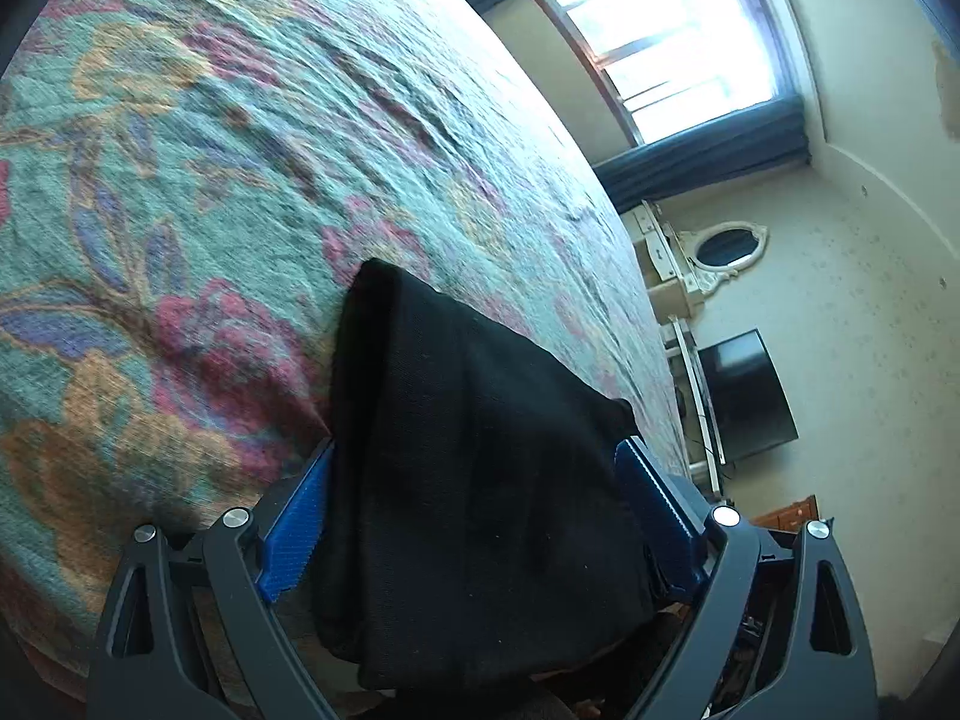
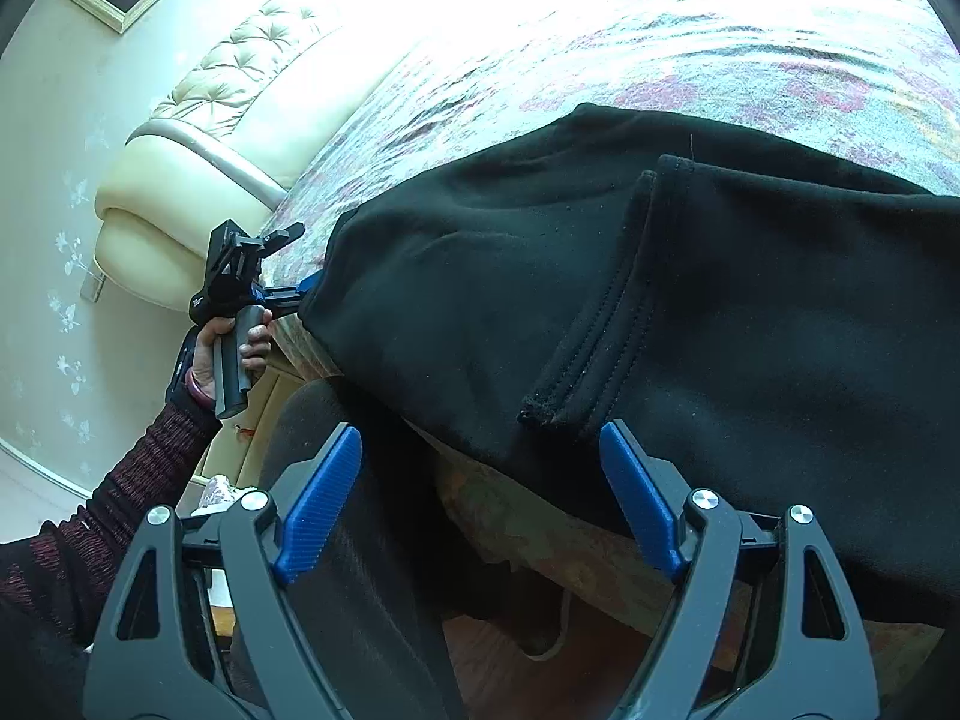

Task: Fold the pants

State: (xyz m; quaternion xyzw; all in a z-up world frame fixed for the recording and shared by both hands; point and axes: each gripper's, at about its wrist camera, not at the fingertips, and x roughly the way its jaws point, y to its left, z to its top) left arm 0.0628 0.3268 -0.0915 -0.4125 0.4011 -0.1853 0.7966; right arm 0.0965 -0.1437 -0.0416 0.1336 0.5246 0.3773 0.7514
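Black pants [image 2: 720, 300] lie folded on the floral bedspread [image 2: 720, 60], their near edge hanging over the side of the bed, with a hemmed cuff [image 2: 576, 396] lying on top. My right gripper [image 2: 480, 480] is open just short of that hanging edge, nothing between its blue pads. In the left wrist view a thick fold of the pants [image 1: 468, 372] fills the gap between the widely spread jaws of my left gripper [image 1: 480, 456] and drapes over both fingertips. From the right wrist view the left gripper [image 2: 264, 276], held by a hand [image 2: 207, 360], sits at the pants' left end.
A cream tufted headboard [image 2: 240, 60] stands beyond the left gripper. The bedspread [image 1: 210, 180] stretches away past the pants. A window [image 1: 660, 42], an oval mirror [image 1: 726, 246] and a dark screen [image 1: 744, 390] line the far wall. Floor [image 2: 510, 678] shows below the bed edge.
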